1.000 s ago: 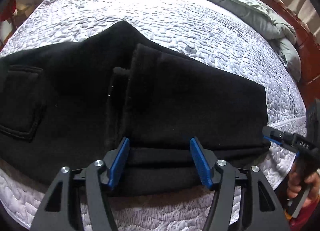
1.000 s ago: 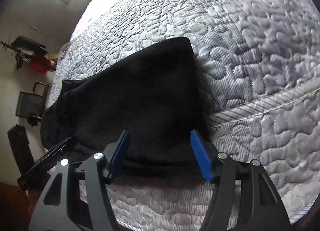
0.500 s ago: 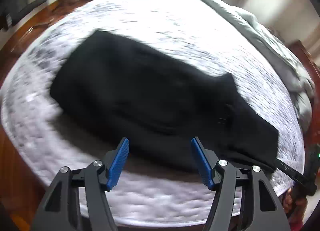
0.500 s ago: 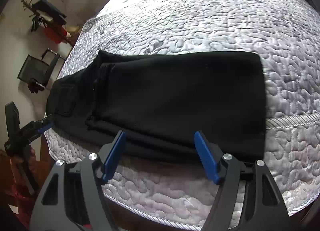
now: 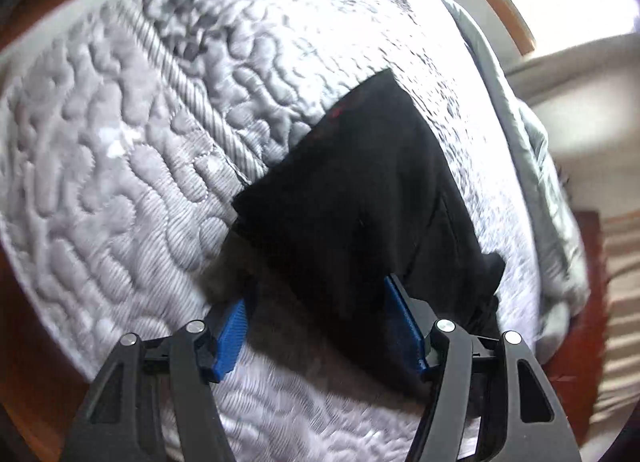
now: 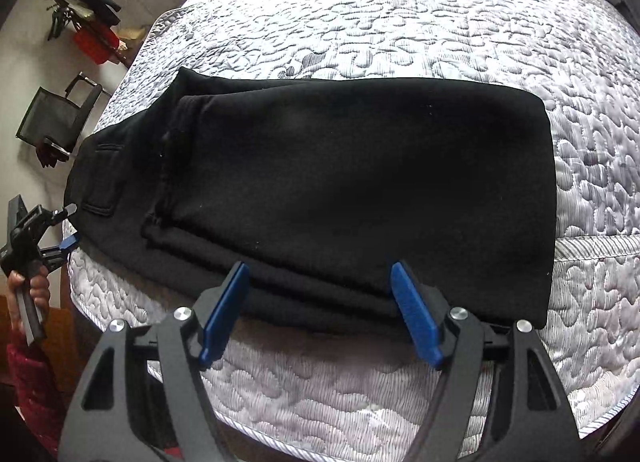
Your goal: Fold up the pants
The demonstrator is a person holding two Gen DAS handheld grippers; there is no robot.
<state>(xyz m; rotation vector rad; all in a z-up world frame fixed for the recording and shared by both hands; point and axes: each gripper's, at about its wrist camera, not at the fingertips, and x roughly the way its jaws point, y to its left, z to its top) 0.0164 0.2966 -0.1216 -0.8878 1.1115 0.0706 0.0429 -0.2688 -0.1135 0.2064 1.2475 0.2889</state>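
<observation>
Black pants (image 6: 340, 181) lie folded lengthwise across the quilted bed, legs doubled back over the seat, a back pocket (image 6: 102, 181) at the left end. My right gripper (image 6: 320, 294) is open and empty at the pants' near long edge. My left gripper (image 5: 320, 302) is open and empty at the waistband end of the pants (image 5: 360, 201). It also shows in the right wrist view (image 6: 68, 225), at the bed's left edge, next to the waistband corner.
The grey-white quilted mattress (image 6: 400, 21) fills both views; its front edge (image 6: 320, 438) is just under my right gripper. A grey duvet (image 5: 540, 181) is bunched along the far side. A chair (image 6: 56, 117) and a stand (image 6: 80, 13) are beyond the bed's left end.
My left gripper has swung left from the pants' middle to the waistband end, its view blurred. My right gripper has pulled back from the folded end, showing the whole pants. Both stayed open.
</observation>
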